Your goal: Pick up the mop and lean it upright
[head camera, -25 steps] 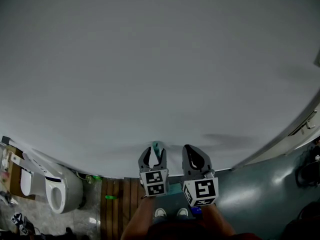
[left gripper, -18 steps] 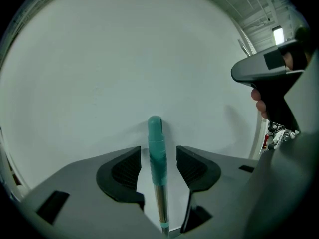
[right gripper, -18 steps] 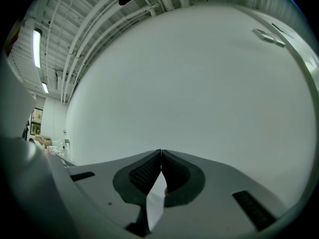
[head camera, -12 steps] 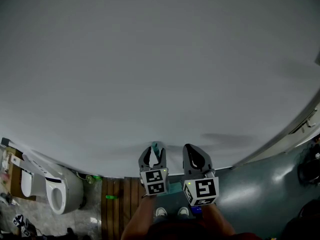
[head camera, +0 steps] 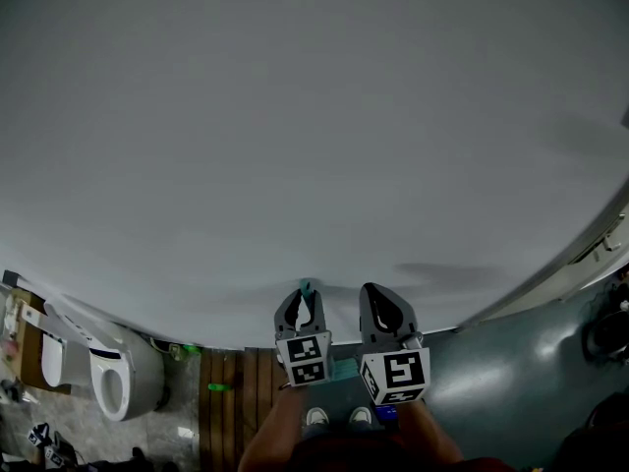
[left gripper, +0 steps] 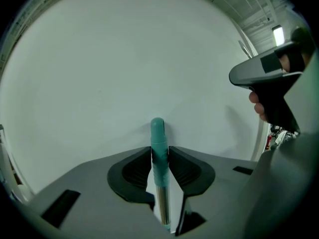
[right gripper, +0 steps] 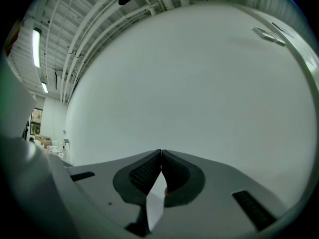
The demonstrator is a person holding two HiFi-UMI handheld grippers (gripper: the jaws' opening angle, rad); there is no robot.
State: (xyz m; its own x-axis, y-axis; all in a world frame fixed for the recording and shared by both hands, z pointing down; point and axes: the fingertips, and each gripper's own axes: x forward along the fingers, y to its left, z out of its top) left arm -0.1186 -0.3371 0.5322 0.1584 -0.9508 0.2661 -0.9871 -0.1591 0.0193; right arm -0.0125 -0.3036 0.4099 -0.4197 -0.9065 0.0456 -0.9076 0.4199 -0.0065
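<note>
The mop's handle stands upright against the white wall; its teal grip point(left gripper: 157, 138) tops a metal shaft that runs down out of sight. My left gripper point(left gripper: 159, 152) is closing on that teal grip, and both pads touch its sides. From the head view only the teal tip point(head camera: 306, 288) shows above the left gripper point(head camera: 304, 305). Just to its right, my right gripper point(head camera: 376, 298) is shut with nothing in it, its pads meeting tip to tip point(right gripper: 161, 154). The mop's head is hidden.
A white wall point(head camera: 314, 116) fills most of the head view. Below left are a toilet point(head camera: 118, 377) and a wooden slat mat point(head camera: 231, 391) with a small green thing point(head camera: 218, 388). Grey floor point(head camera: 511, 382) lies to the right. The person's shoes point(head camera: 314, 418) show beneath the grippers.
The left gripper's jaws have drawn in onto the teal grip. Both grippers stay where they were by the wall.
</note>
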